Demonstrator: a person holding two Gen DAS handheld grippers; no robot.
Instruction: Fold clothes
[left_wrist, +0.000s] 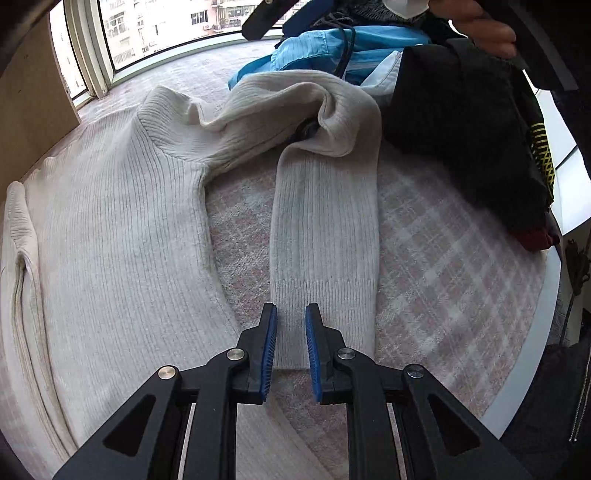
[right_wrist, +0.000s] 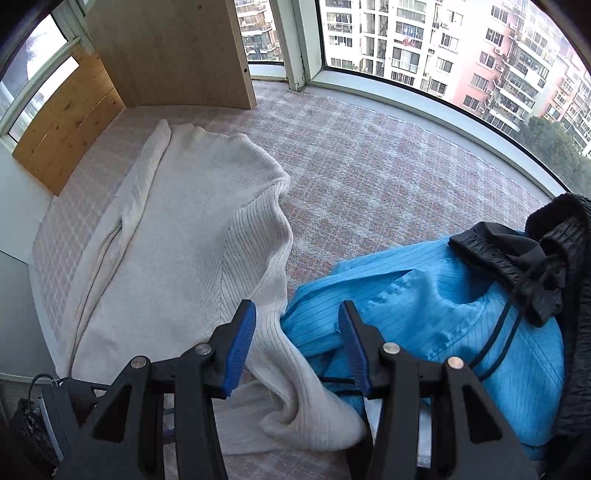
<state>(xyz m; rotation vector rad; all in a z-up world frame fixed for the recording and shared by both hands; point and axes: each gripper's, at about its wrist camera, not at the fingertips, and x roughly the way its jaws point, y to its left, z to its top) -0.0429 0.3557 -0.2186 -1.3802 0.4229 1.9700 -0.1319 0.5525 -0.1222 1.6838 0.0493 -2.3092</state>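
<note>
Hard to make out at the bend of the cream sweater's sleeve (left_wrist: 325, 206): a small dark patch under the fold, unidentifiable. Cut off by the lower frame edge in the left wrist view, the hem side of the cream sweater (left_wrist: 110, 221); hidden in the right wrist view, its sleeve end, under the tool. Only partly seen beyond the sweater, a pile of other clothes: one blue garment (right_wrist: 443, 317), one black garment with a drawstring (right_wrist: 535, 251), one large black piece with a yellow patterned strip (left_wrist: 465, 140), its far side out of frame under a bare hand (left_wrist: 484, 26). One sweater in all, spread flat on the checked pink-and-white cover (left_wrist: 461, 266), collar toward the windows, one sleeve bent back so its cuff points at the left gripper (left_wrist: 291, 314). Left gripper with fingers apart, poised just over the sleeve's cuff, blue pads (left_wrist: 271, 343) either side of the ribbed edge, not closed on it. Right gripper (right_wrist: 297, 314) spread wide, above the shoulder of the sweater where it meets the blue garment, nothing between the pads. Open cover beyond the sweater toward the window sill (right_wrist: 406, 99); a strip of bare cover between the sleeve and the sweater's body; more between the sleeve and the black piece. Hemmed in on the sweater's far side by a wooden panel (right_wrist: 166, 51).
</note>
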